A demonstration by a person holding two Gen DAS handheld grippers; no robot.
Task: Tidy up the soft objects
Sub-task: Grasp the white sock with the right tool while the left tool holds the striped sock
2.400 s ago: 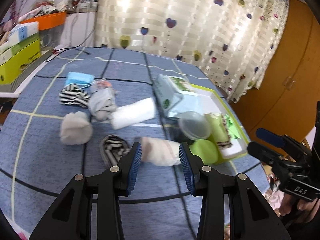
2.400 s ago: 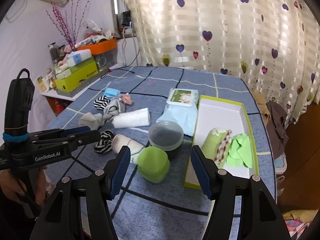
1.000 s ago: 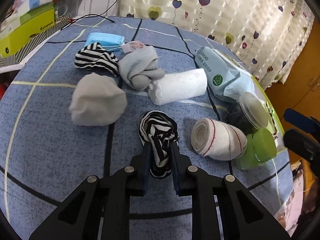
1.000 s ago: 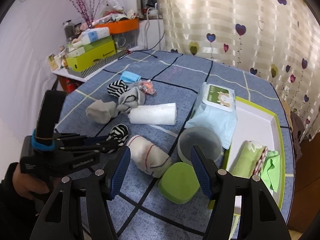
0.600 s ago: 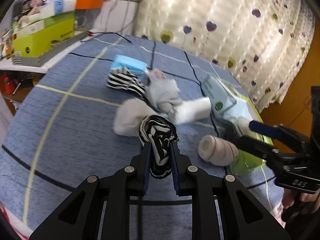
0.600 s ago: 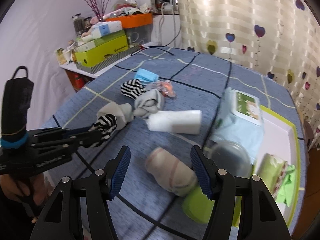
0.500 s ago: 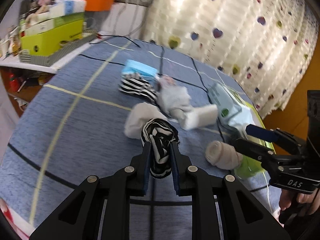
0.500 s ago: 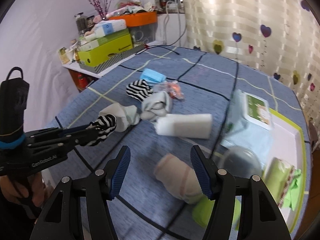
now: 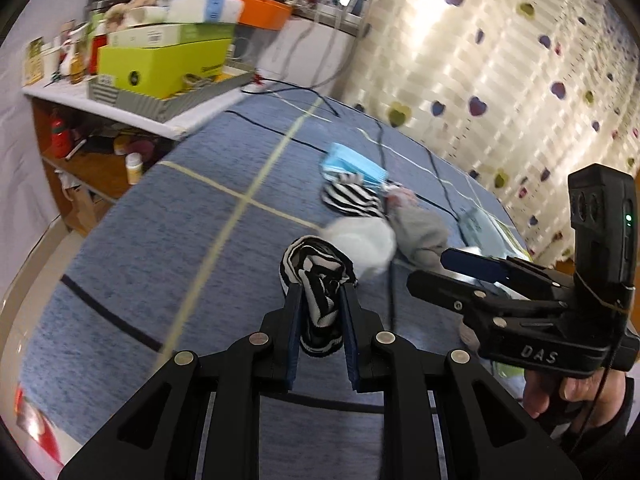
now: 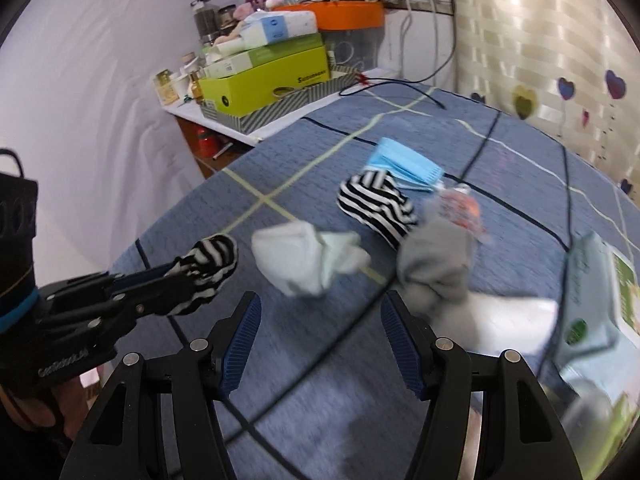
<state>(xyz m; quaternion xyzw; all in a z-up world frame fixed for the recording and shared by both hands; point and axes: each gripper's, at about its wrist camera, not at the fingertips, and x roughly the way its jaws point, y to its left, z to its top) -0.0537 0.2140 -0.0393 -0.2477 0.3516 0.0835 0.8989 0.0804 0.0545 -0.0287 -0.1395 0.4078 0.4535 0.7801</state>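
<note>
My left gripper is shut on a black-and-white striped sock ball and holds it above the blue checked cloth; it also shows in the right wrist view. My right gripper is open and empty, above the cloth, with a white sock bundle just beyond it. A second striped sock, a grey sock bundle and a white rolled towel lie further on. The right gripper's fingers show at the right of the left wrist view.
A blue face mask lies behind the striped sock. A wet-wipes pack sits at the right. A side shelf with a green box and an orange tub stands past the table's left edge.
My left gripper closed on the striped sock ball and lifted it off the cloth, swinging left. My right gripper also swung left, from the green lid and tray toward the sock bundles.
</note>
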